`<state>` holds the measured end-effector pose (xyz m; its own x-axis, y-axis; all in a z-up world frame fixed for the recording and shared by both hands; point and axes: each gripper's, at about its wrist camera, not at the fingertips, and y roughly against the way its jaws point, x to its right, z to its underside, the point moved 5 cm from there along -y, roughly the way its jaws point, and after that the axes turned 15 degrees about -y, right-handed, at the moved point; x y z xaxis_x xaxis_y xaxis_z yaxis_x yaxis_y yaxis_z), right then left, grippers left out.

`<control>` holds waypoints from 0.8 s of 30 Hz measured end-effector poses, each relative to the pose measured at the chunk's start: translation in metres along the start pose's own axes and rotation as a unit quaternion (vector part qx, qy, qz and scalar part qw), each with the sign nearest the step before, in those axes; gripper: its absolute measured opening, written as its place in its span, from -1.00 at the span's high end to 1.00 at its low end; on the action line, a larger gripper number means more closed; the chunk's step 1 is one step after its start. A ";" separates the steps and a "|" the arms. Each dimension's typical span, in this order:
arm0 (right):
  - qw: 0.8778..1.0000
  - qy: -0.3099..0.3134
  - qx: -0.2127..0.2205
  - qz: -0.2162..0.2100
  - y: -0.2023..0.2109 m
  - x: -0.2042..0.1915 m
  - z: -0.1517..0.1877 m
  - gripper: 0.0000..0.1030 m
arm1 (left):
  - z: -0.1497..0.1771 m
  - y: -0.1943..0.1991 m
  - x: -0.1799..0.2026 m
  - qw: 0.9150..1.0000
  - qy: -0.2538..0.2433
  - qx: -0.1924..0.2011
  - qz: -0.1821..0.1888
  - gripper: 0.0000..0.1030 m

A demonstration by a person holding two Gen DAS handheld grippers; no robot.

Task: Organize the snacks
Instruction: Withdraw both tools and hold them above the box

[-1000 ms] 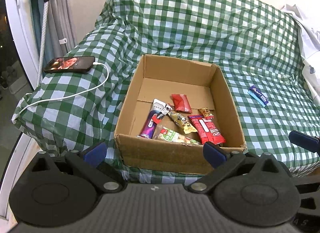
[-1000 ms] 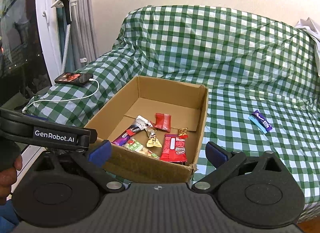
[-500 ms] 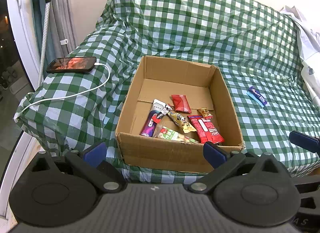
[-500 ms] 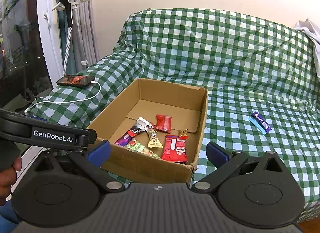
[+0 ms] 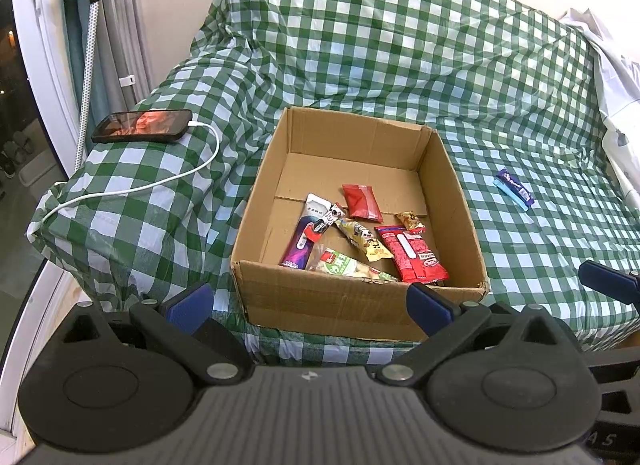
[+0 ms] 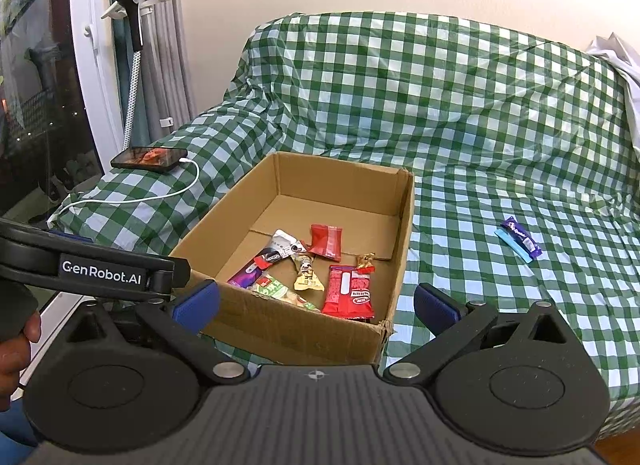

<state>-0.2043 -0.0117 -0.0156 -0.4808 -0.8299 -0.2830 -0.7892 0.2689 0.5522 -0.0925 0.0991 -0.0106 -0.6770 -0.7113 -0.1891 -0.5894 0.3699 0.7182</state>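
Note:
An open cardboard box (image 5: 360, 301) (image 6: 404, 249) sits on a green checked sofa cover. It holds several snack packets, among them a red bar (image 5: 414, 253) (image 6: 350, 292), a small red pouch (image 5: 362, 202) (image 6: 327, 240) and a purple packet (image 5: 301, 247). A purple and light-blue snack bar (image 5: 514, 188) (image 6: 519, 239) lies on the cover right of the box. My left gripper (image 5: 308, 301) is open and empty, in front of the box. My right gripper (image 6: 316, 301) is open and empty, near the box's front right corner.
A phone (image 5: 142, 126) (image 6: 150, 157) with a white charging cable (image 5: 132, 189) lies on the sofa's left arm. A window frame, curtain and a stand (image 6: 134, 37) are at the left. White cloth (image 5: 616, 85) lies at the sofa's right end.
Both grippers have drawn back and risen a little from the box, so the scene sits slightly lower and smaller. The jaws stay open. Nothing on the sofa has moved.

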 end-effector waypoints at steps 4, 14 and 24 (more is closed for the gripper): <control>1.000 0.000 0.000 0.001 0.000 -0.001 0.000 -0.99 | 0.001 0.000 0.000 1.000 0.000 0.000 0.000 -0.99; 1.000 0.000 -0.001 0.000 -0.001 0.000 -0.001 -0.99 | 0.003 -0.005 0.000 1.000 0.000 -0.005 0.002 -0.99; 1.000 -0.003 -0.004 0.000 -0.001 0.001 0.000 -0.99 | 0.003 -0.009 0.000 1.000 -0.003 -0.012 0.002 -0.99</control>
<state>-0.2039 -0.0131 -0.0164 -0.4833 -0.8272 -0.2865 -0.7861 0.2661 0.5579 -0.0886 0.0970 -0.0193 -0.6828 -0.7054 -0.1902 -0.5753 0.3586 0.7351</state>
